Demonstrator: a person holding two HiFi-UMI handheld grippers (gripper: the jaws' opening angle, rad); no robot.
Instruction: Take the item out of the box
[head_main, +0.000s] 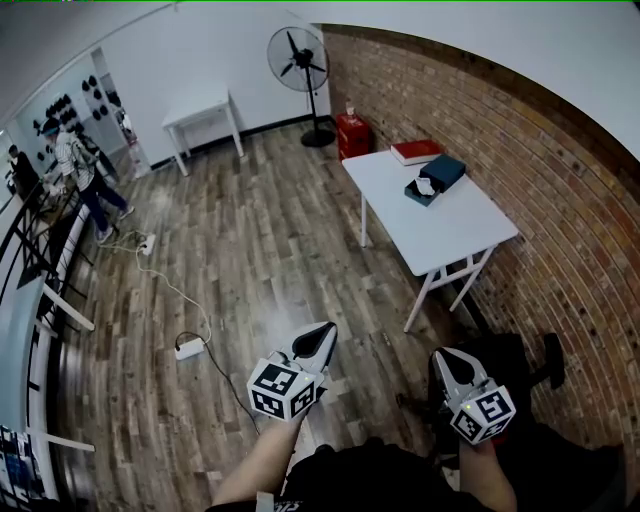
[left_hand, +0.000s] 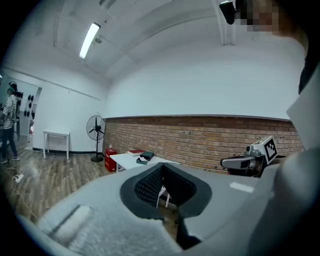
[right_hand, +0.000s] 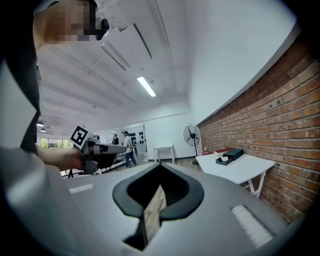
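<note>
Currently both hand-held grippers hang low in front of the person, well apart from the work surface. The left hand-held gripper (head_main: 322, 336) has its jaws closed tip to tip, with nothing between them. The right hand-held gripper (head_main: 447, 358) is likewise fully closed and empty; only wooden floor (head_main: 250, 260) shows through the slot behind its pads. Each carries a cube with black-and-white square markers (head_main: 283, 389); these patterns are the only print that can be made out.

Ahead of the right hand-held gripper, and far beyond its tips, stands the white bench (head_main: 455, 230) against the brick wall (head_main: 560, 190). On the bench's far half lies the dark teal box (head_main: 432, 179), which is partly uncovered. A white item (head_main: 425, 187) lies in its open end, nearer the grippers. Just beyond the box, at the bench's far edge, lies a flat red book (head_main: 417, 152); any lettering on it is too small to read.

Farther off still, past the bench, a red container (head_main: 352, 135) sits on the floor beside a standing fan (head_main: 300, 60). Ahead and left of the left hand-held gripper, a white power strip (head_main: 190, 348) lies on the floor with its cable trailing away.
</note>
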